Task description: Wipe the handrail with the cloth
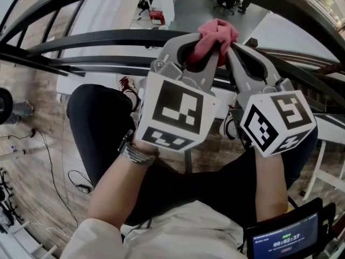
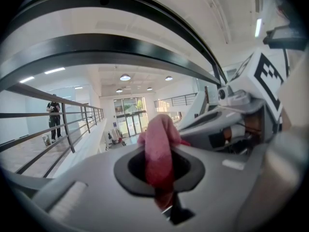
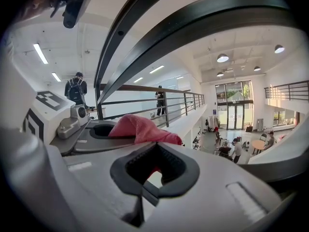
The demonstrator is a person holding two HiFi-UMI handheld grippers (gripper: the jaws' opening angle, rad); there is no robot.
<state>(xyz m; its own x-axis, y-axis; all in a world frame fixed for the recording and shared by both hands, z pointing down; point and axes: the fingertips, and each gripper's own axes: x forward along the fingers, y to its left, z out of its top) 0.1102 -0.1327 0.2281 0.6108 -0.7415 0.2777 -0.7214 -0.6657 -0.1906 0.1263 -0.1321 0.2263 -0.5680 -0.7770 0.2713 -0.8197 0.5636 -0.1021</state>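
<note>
Upstairs atrium walkway. Head view: dark handrail [image 1: 108, 36], pink cloth [image 1: 216, 35] bunched by it. Left gripper view: left gripper [image 2: 159, 139] fingers clamped on cloth. Right gripper view: right gripper [image 3: 154, 144] pinched its edge. Wiping looked barely started, whole rail left

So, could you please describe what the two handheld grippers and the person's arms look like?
Both the left gripper and the right gripper are light grey, with long tapering jaws lined in black. Each carries a white cube printed with black square markers. The left wrist wears a beaded bracelet beside a dark strap; its sleeve is cream.
</note>
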